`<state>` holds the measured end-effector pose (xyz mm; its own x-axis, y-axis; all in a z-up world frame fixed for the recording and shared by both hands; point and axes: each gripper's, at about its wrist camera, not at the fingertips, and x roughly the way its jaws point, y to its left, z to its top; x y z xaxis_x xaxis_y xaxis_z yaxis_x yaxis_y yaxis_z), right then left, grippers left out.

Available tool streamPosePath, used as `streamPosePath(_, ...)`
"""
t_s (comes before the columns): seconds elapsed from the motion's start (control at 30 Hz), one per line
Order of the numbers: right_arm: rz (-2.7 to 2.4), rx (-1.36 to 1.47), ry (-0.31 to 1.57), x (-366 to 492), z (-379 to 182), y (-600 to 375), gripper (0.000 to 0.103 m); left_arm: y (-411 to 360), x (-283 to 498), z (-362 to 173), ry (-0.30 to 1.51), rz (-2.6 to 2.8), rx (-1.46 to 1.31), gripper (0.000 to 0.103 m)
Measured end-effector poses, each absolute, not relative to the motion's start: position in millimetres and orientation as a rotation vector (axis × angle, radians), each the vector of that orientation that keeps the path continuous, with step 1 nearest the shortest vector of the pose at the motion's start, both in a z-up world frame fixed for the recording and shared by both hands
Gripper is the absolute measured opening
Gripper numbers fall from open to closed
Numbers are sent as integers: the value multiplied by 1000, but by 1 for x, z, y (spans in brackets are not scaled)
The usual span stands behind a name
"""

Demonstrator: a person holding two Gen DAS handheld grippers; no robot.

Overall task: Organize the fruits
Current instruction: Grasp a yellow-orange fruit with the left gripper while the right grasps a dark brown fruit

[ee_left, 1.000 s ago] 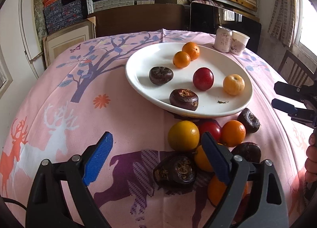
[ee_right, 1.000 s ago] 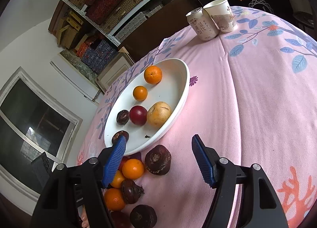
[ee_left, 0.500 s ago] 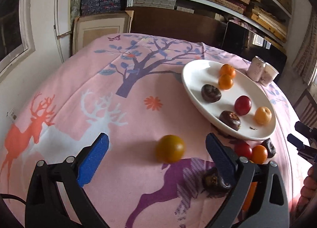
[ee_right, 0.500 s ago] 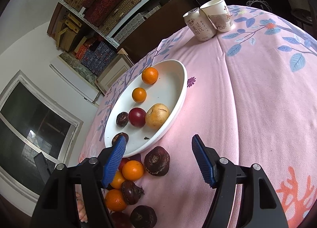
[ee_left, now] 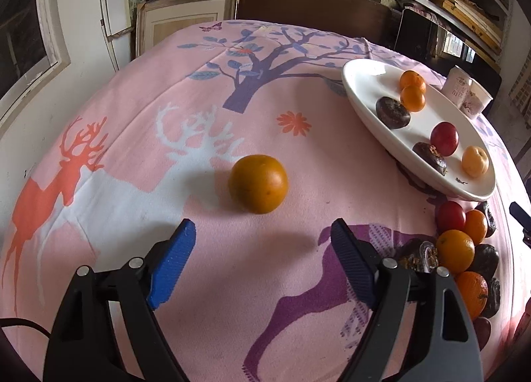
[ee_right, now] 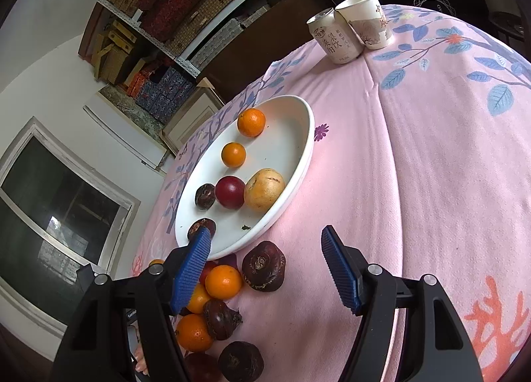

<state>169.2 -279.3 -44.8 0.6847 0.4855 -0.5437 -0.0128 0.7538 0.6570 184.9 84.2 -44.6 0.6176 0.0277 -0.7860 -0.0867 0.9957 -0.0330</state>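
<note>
My left tongs (ee_left: 262, 242) are spread wide with nothing between the blue pads. Just ahead of them, apart from the fingertips, a lone orange (ee_left: 258, 183) sits on the pink tablecloth (ee_left: 205, 89), at the edge of the white deer print. It is well away from the other fruit.

To the right in this view is the white plate (ee_left: 361, 76), holding two small oranges (ee_left: 412, 98), two dark brown fruits (ee_left: 392, 112), a red fruit (ee_left: 444, 139) and a pale yellow one (ee_left: 475, 160). Near the plate's close rim, on the cloth, lies a loose pile of fruit (ee_left: 455, 251): oranges, red ones and dark wrinkled ones, touching each other.

My right tongs (ee_right: 265, 245) are also wide open and grip nothing. They hang over the cloth just beside that pile; a dark brown fruit (ee_right: 263, 265) lies on the cloth between the pads, touching neither of them, with an orange (ee_right: 223, 281) against it by the left pad. The plate's rim (ee_right: 308, 136) is just beyond. Farther back, a drink can (ee_right: 334, 36) and a paper cup (ee_right: 366, 20) stand touching each other near the table's far edge.
</note>
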Motion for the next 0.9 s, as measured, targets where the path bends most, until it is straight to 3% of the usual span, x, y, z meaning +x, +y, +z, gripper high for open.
streamPosePath(0.27,317,641,794,168,-45,-271,70,88,196,-39,859,82,-83,81)
streamPosePath(0.4,322,638,808,167,-47,-269,70,87,206,-46,894,69,-71,57)
streamPosePath(0.57,350,616,852,166,-53,-263,70,91,212,-46,890,65,-88,50)
streamPosePath(0.67,356,580,877,168,-56,-254,70,89,212,-46,888,57,-82,41)
streamPosePath(0.8,362,539,898,170,-59,-244,70,85,210,-46,888,46,-70,41)
streamPosePath(0.9,369,493,913,172,-61,-233,64,85,210,-46,888,41,-69,40)
